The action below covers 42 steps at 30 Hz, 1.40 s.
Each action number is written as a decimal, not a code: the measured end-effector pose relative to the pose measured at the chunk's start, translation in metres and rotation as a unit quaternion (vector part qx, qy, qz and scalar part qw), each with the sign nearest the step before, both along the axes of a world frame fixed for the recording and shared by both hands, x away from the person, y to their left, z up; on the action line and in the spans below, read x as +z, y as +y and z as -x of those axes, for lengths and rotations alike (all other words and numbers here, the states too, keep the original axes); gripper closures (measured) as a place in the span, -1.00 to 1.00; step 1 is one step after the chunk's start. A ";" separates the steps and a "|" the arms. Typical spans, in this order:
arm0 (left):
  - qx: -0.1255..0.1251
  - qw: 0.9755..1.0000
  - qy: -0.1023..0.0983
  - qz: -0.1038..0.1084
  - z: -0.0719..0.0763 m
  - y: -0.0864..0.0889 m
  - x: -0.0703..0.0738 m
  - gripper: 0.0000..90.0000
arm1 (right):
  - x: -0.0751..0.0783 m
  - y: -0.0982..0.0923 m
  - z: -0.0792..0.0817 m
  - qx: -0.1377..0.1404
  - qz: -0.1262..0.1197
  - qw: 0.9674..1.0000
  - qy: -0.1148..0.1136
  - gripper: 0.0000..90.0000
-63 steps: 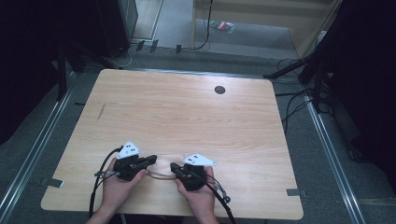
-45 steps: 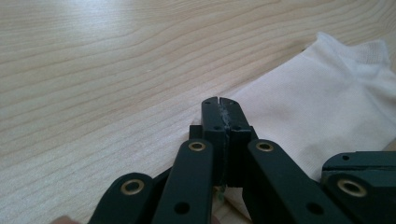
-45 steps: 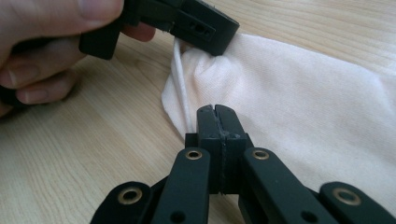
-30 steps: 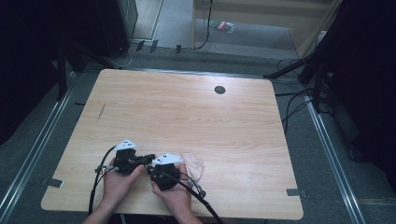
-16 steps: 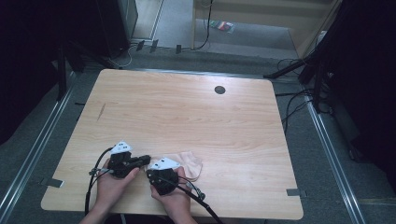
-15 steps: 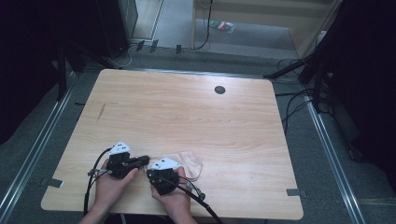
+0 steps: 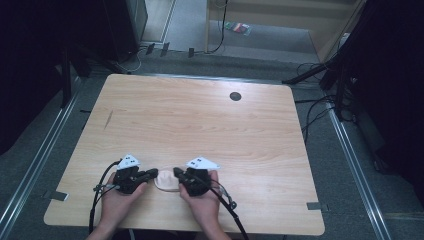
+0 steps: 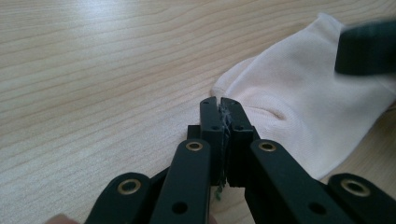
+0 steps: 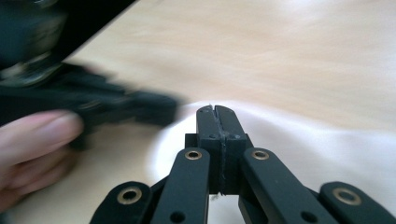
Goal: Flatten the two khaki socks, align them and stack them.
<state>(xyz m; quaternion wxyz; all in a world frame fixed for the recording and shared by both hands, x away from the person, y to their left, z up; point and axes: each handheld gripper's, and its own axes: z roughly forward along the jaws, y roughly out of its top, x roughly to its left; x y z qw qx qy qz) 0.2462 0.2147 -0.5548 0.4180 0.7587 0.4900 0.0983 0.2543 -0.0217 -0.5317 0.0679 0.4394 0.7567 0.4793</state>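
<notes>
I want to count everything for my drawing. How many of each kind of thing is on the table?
Black two-jaw grippers held in hands: 2, left gripper and right gripper
Pale pink soft cloth pieces: 1, the cloth lying between the grippers
Dark round holes in the light wooden table: 1, the hole near the far edge
Total: 4

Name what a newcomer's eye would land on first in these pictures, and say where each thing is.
First, the pale cloth lying near the front edge of the wooden table, between two hands. The left gripper and right gripper point at it from either side, jaws shut; whether either pinches the cloth is hard to tell. Farther back, a small dark round spot stands out on the bare wood.
</notes>
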 end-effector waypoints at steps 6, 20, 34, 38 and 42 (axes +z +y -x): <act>-0.002 1.000 -0.006 -0.006 -0.001 -0.001 0.000 1.00 | -0.008 -0.047 -0.010 -0.059 0.029 0.998 0.006 1.00; -0.013 1.000 0.010 0.022 -0.004 0.003 -0.002 1.00 | -0.009 -0.095 -0.008 -0.085 0.022 0.996 0.007 1.00; 0.023 0.994 -0.078 0.067 0.007 0.026 0.012 -0.51 | -0.001 -0.144 -0.010 -0.107 0.011 0.993 -0.047 -0.62; 0.045 0.992 -0.092 0.074 0.010 0.041 0.015 -0.70 | -0.002 -0.161 -0.010 -0.109 0.008 0.993 -0.046 -0.69; 0.061 0.990 -0.104 0.075 0.014 0.056 0.016 -0.71 | -0.001 -0.180 -0.009 -0.121 0.006 0.991 -0.051 -0.69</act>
